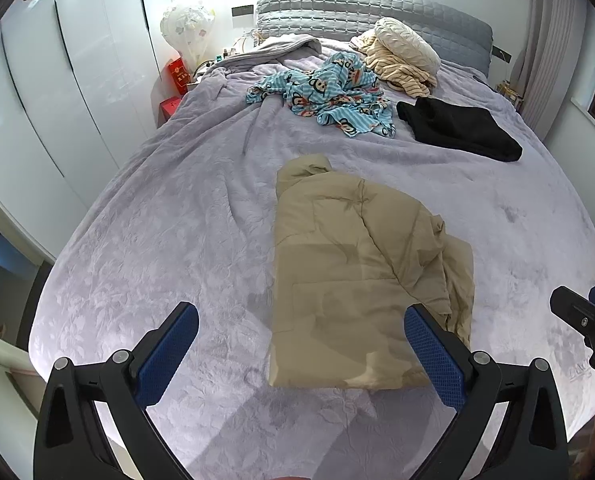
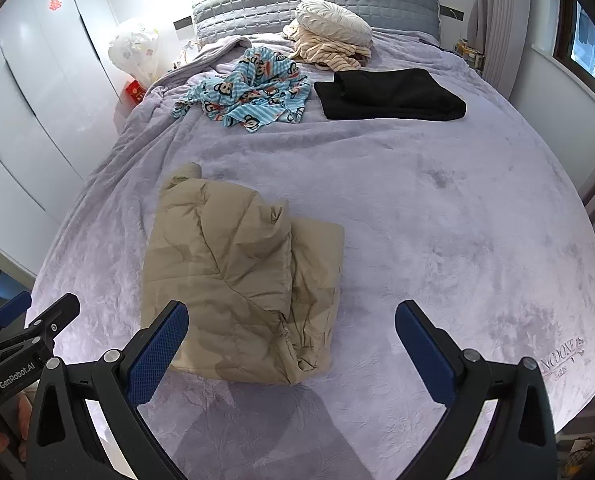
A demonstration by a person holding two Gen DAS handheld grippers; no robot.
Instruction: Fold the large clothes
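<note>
On the near half of the lavender bedspread lies the folded beige puffer jacket, a loose flap bunched along its right side. Both grippers hover above its near edge, released and empty: the left gripper and the right gripper. Farther off lie a monkey-print garment, a folded black garment and what may be a striped blanket.

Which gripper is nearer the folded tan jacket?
Left, narrowly. The left gripper hovers at the folded tan jacket's near-left corner; the right gripper hovers off its near-right corner.
</note>
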